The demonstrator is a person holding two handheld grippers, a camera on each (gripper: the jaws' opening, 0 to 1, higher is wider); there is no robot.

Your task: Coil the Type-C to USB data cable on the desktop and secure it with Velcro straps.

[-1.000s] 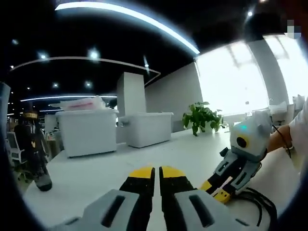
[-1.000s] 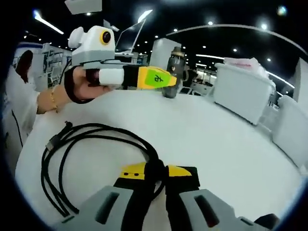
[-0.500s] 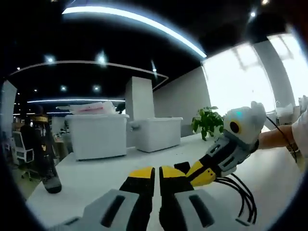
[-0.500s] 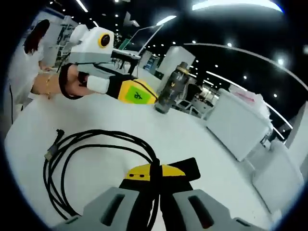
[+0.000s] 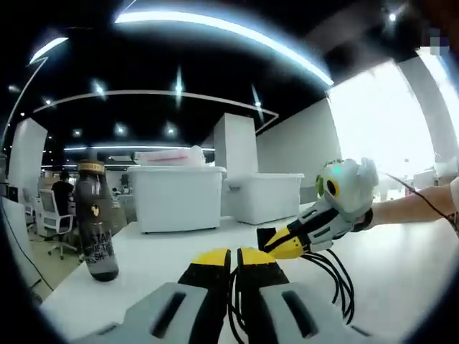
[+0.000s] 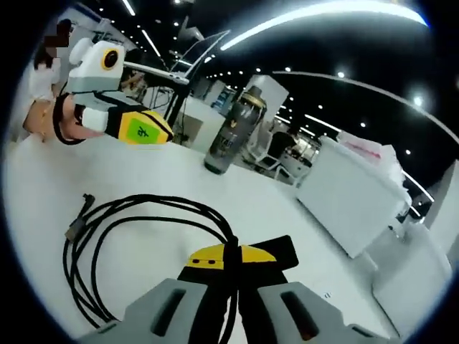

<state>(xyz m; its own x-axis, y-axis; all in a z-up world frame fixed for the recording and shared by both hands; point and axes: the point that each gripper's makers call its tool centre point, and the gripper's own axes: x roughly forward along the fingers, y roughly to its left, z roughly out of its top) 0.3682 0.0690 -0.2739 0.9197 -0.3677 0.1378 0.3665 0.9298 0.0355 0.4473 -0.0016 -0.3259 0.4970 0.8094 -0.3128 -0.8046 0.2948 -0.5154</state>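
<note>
Two tongs: we see both over the white table (image 6: 301, 215).
Right tongs (image 6: 231, 256): jaws closed on the black coiled data cable (image 6: 129, 215), pinching its bundled strands beside a black Velcro strap (image 6: 280, 251).
Left tongs (image 5: 233, 258): jaws nearly together; a thin cable strand runs between them, and we cannot tell whether it is gripped.
Cable: loose loops on the table, plug ends (image 6: 77, 218) free.
Nearby: dark bottle (image 6: 229, 132), white storage bins (image 5: 179, 197).

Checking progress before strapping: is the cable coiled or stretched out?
Coiled: the cable lies in loose loops on the desk, pinched by the right gripper.
</note>
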